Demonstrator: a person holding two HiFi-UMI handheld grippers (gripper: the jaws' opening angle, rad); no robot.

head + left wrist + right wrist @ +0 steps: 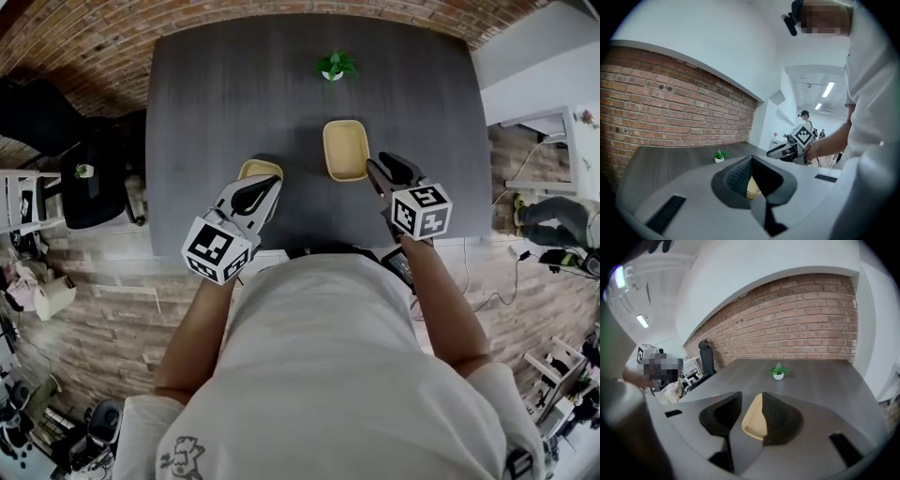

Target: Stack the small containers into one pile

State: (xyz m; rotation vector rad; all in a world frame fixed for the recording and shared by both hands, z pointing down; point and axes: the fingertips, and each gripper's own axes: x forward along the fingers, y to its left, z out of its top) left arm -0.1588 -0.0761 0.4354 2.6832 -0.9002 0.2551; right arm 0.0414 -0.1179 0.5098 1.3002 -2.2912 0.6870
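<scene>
Two yellow containers lie on the dark table (pixel 234 94). The larger container (pixel 345 148) sits mid-table. My right gripper (pixel 386 162) is at its near right corner, open. In the right gripper view the container's rim (pixel 753 423) stands between the jaws beside the right pad, with a gap to the left one. The small container (pixel 260 169) lies to the left, its near edge hidden under my left gripper (pixel 262 187). In the left gripper view the jaw tips (pixel 751 161) meet, and a strip of the yellow container (pixel 753 187) shows pinched between the pads.
A small potted plant (pixel 335 66) stands at the far side of the table, beyond the larger container. A black chair (pixel 89 178) sits off the table's left edge. The table's near edge runs just under both grippers.
</scene>
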